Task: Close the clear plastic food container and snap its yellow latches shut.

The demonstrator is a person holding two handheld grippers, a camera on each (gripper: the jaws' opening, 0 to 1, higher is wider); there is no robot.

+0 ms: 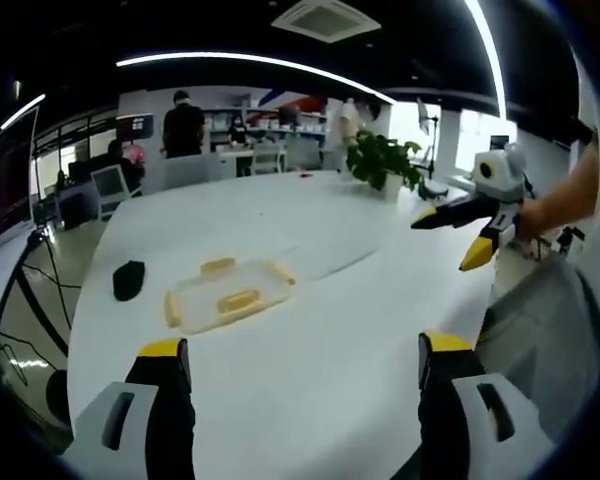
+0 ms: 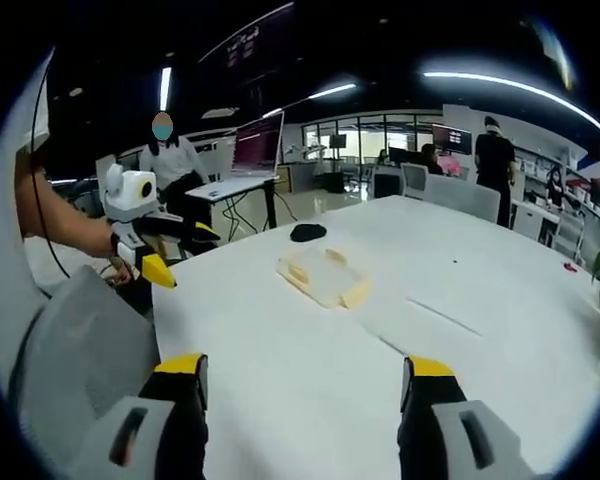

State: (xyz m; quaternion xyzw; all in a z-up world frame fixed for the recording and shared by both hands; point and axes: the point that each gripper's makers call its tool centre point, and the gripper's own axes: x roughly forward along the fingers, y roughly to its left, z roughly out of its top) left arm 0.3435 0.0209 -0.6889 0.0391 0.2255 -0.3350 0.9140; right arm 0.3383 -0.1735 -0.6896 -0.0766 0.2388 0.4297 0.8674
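Both tools hang wide open and empty: left tool (image 1: 305, 365), right tool (image 2: 305, 385). Neither is near the clear container (image 1: 228, 293), which sits mid-worktop (image 1: 330, 350) beside a black object (image 1: 128, 279); its yellow latches (image 1: 240, 299) look unsnapped (hard to tell), so everything remains.
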